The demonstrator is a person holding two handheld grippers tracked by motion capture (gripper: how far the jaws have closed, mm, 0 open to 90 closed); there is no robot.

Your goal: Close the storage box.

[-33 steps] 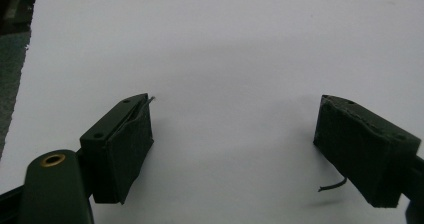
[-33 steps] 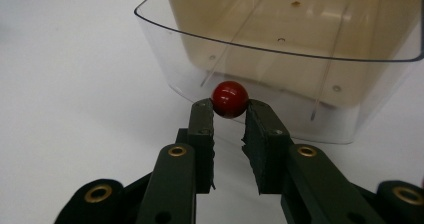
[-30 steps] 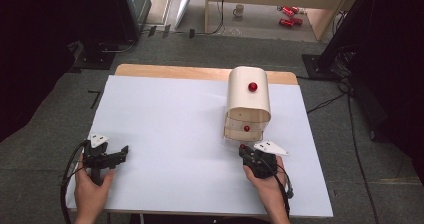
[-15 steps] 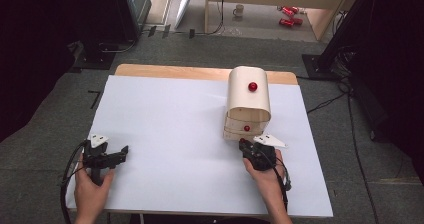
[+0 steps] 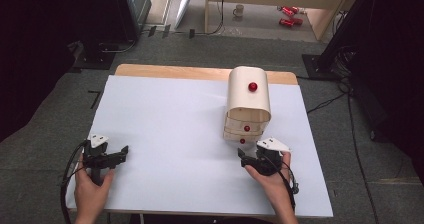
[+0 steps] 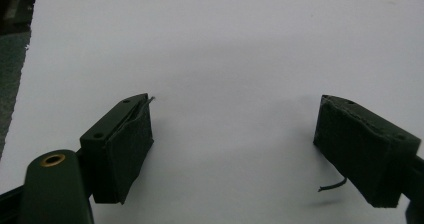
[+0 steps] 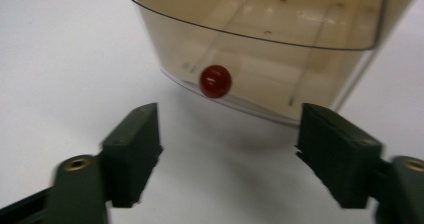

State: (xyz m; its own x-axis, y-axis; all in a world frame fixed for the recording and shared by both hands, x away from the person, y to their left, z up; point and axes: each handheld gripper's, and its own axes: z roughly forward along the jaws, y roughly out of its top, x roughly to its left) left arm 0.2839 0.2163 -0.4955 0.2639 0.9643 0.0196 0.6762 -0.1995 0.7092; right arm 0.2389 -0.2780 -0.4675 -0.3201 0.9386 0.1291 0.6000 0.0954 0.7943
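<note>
Right gripper (image 5: 251, 160), seen from the high view, has its jaws just sprung apart with nothing between them, a little short of the bottom drawer's red knob (image 5: 242, 141) on the cream drawer cabinet (image 5: 248, 101) at the right of the white table (image 5: 170, 134), so I judge I'm lining up to pinch that knob and pull; my left gripper (image 5: 119, 156) idles near-left. Left gripper view: jaws wide apart over bare tabletop (image 6: 220, 59), holding nothing, so nothing obstructs. Right gripper view: the knob (image 7: 215, 81) on the translucent drawer (image 7: 260, 49) sits ahead, left of centre between my spread jaws, so I'd advance, then close.
</note>
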